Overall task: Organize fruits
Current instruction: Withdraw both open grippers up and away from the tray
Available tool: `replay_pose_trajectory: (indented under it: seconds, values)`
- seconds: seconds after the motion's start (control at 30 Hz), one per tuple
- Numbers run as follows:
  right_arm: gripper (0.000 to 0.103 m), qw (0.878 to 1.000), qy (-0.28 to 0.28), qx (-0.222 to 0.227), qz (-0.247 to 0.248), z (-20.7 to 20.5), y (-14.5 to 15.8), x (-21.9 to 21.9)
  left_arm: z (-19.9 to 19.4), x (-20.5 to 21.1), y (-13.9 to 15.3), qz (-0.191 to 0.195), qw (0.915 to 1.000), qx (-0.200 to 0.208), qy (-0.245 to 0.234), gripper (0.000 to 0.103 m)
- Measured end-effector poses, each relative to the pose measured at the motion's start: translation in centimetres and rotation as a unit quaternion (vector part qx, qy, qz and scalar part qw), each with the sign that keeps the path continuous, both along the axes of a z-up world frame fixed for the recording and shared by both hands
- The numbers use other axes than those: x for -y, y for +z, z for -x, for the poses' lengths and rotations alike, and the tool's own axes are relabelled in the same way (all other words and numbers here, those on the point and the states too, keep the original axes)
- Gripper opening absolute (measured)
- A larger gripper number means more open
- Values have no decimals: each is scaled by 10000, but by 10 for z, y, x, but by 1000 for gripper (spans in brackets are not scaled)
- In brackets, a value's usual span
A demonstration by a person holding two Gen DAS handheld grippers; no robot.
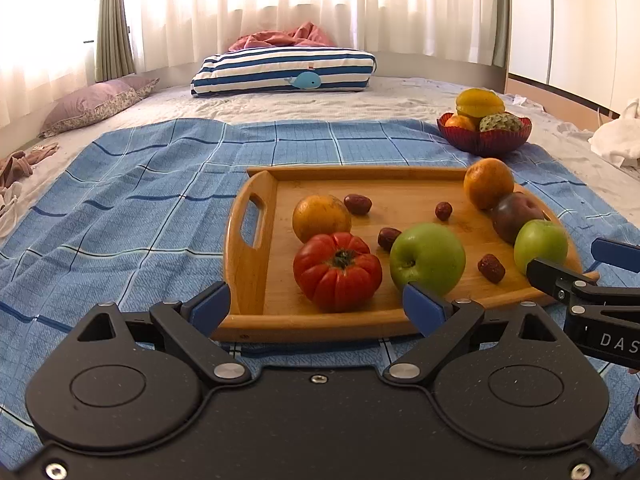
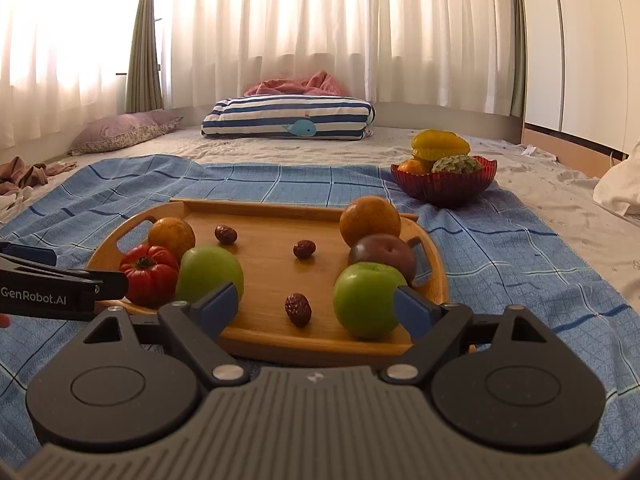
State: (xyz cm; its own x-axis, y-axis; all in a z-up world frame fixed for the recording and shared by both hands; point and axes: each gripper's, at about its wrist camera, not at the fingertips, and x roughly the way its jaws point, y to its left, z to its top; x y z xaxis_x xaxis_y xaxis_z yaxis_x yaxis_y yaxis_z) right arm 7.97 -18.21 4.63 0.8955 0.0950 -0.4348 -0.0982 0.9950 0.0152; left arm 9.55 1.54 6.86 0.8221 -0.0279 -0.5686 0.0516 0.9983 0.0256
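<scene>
A wooden tray (image 1: 256,264) is lying on a blue checked cloth (image 1: 140,200) spread over a bed, and it is carrying 2 green apples, 2 oranges, 1 ribbed red tomato (image 1: 337,270), 1 dark plum (image 2: 382,254) and 4 dried dates. The left gripper (image 1: 316,308) is hovering at the tray's near edge with its jaws spread wide, holding nothing, the tomato and the left green apple (image 1: 427,258) lying just ahead of it. The right gripper (image 2: 316,306) is also hanging open and empty, with the right green apple (image 2: 370,300) sitting just beside its right fingertip and a date (image 2: 298,309) lying between its fingers. Beyond the tray, a red bowl (image 2: 444,190) is holding a yellow starfruit (image 2: 440,146), another orange and a green custard apple.
</scene>
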Motion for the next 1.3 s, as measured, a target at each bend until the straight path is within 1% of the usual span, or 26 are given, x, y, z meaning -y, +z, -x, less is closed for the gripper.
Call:
replay_pose_trajectory:
  seconds: [0.23,0.47,0.83,0.97,1.3]
  values:
    - [93,9999,-40,-86,39,3,-12,1,5,3,-13,-51,9999,-58,69,93]
    - [94,9997,-53,-165,149,7,-22,-1,7,5,-26,-63,9997,-228,94,93]
    - [102,9995,-39,-240,212,8,-29,-1,6,8,-45,-39,9989,-427,209,93]
    - [102,9992,-51,-280,279,7,-31,-2,4,8,-50,-52,9987,-454,243,93]
    - [103,9983,-140,-533,187,1,-40,3,3,9,-58,-65,9986,-467,231,97]
